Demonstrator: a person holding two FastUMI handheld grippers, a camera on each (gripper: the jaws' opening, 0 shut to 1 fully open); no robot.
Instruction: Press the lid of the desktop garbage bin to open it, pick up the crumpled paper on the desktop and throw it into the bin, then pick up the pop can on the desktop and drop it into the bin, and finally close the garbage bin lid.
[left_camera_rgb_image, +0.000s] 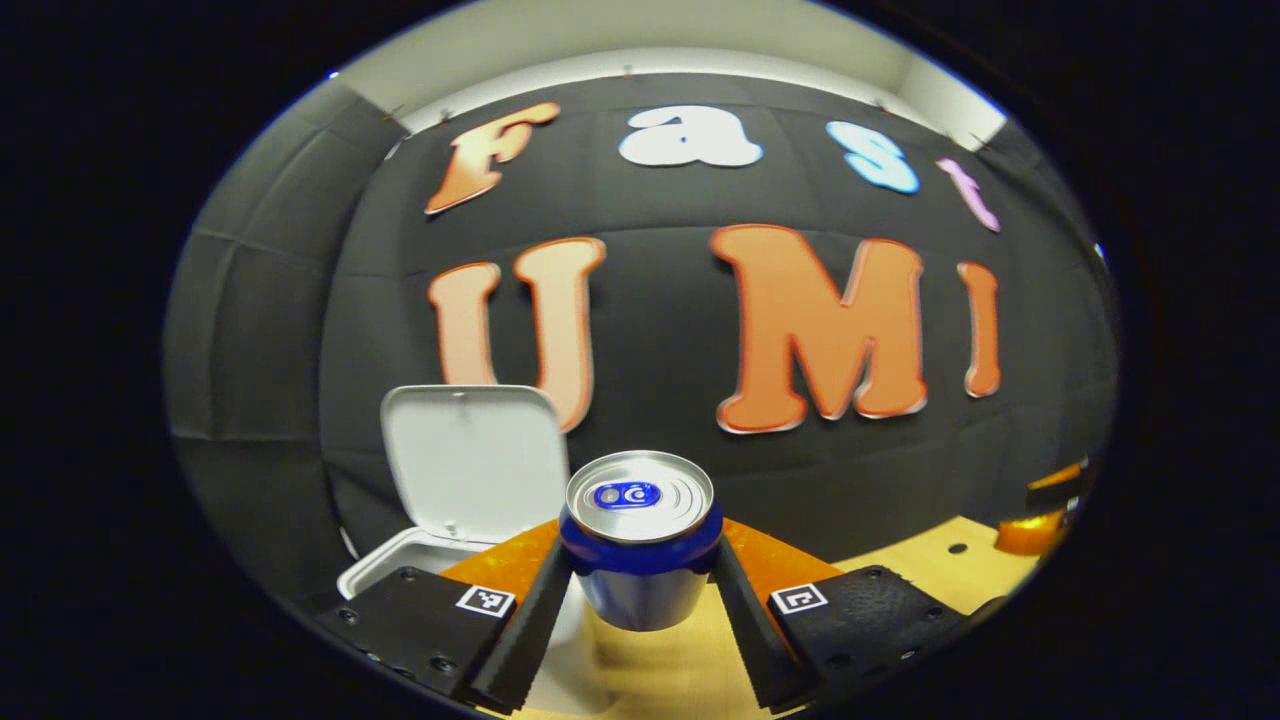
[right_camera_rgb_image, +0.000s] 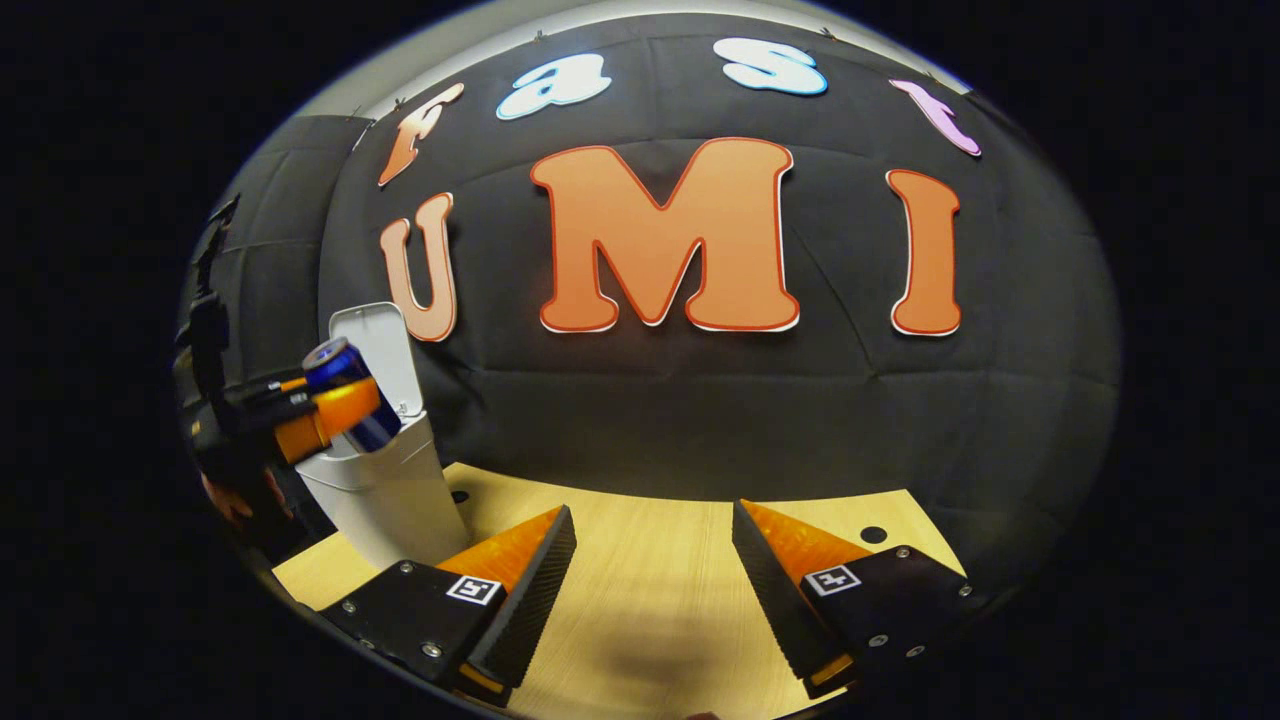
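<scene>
A pale wooden desktop (right_camera_rgb_image: 650, 590) with small round holes fills the floor of the booth, backed by a black cloth wall (right_camera_rgb_image: 700, 400) and a strip of white ceiling above it. At the far left of the desk stands the white desktop garbage bin (right_camera_rgb_image: 385, 490), its lid (left_camera_rgb_image: 470, 460) flipped upright and open. The left gripper (left_camera_rgb_image: 640, 585) clamps the pop can (left_camera_rgb_image: 640, 540) between both fingers, the blue-and-silver can lifted off the desk with its pull-tab top showing. In the right gripper view that same gripper (right_camera_rgb_image: 330, 415) holds the can (right_camera_rgb_image: 350, 395) tilted, just beside the bin's rim and in front of the raised lid; a person's hand (right_camera_rgb_image: 235, 495) is partly visible behind it at the left edge. The right gripper (right_camera_rgb_image: 650, 590) hangs low over the near desk with its fingers spread wide, nothing between them. Bare desktop runs from the bin to the right edge, with open room between the two grippers.
</scene>
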